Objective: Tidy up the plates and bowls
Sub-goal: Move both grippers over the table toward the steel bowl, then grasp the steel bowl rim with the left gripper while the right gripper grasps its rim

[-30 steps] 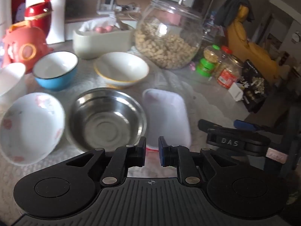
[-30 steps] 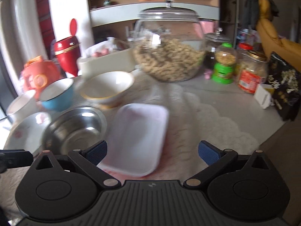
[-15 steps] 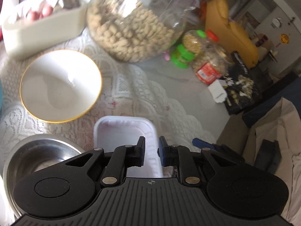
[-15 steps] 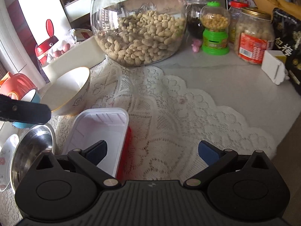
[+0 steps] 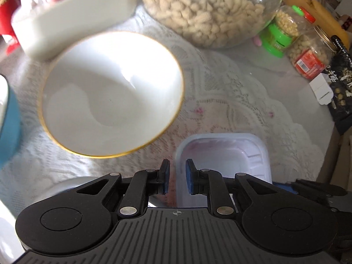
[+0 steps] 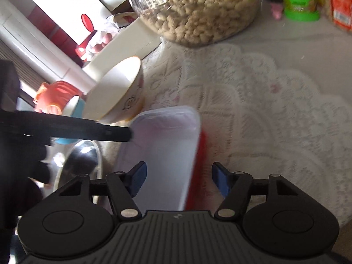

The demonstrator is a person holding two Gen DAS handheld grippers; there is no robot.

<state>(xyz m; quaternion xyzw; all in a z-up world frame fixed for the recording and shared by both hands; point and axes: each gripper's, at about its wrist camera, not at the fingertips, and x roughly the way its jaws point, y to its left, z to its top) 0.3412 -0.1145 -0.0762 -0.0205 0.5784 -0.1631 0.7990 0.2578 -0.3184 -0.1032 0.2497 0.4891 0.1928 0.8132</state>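
A white rectangular tray [image 5: 224,156] with a red side lies on the lace cloth; it also shows in the right wrist view [image 6: 162,151]. My left gripper [image 5: 176,176] has its jaws nearly shut, a narrow gap between them, above the tray's left rim; I cannot tell whether they touch it. My right gripper [image 6: 178,178] is open, its fingers either side of the tray's near end. A white bowl with a gold rim [image 5: 112,94] stands behind the tray, also in the right wrist view [image 6: 116,92]. A steel bowl [image 6: 81,160] sits left of the tray.
A big glass jar of peanuts [image 5: 209,6] stands at the back, with a white dish [image 5: 72,15] left of it. Small jars [image 5: 308,50] and a black packet [image 5: 341,88] are at the right. A blue bowl [image 5: 8,127] is at the left edge.
Both grippers have moved forward and lower over the table. The right gripper has come down around the near end of the tray. The left gripper has shifted left towards the gold-rimmed bowl.
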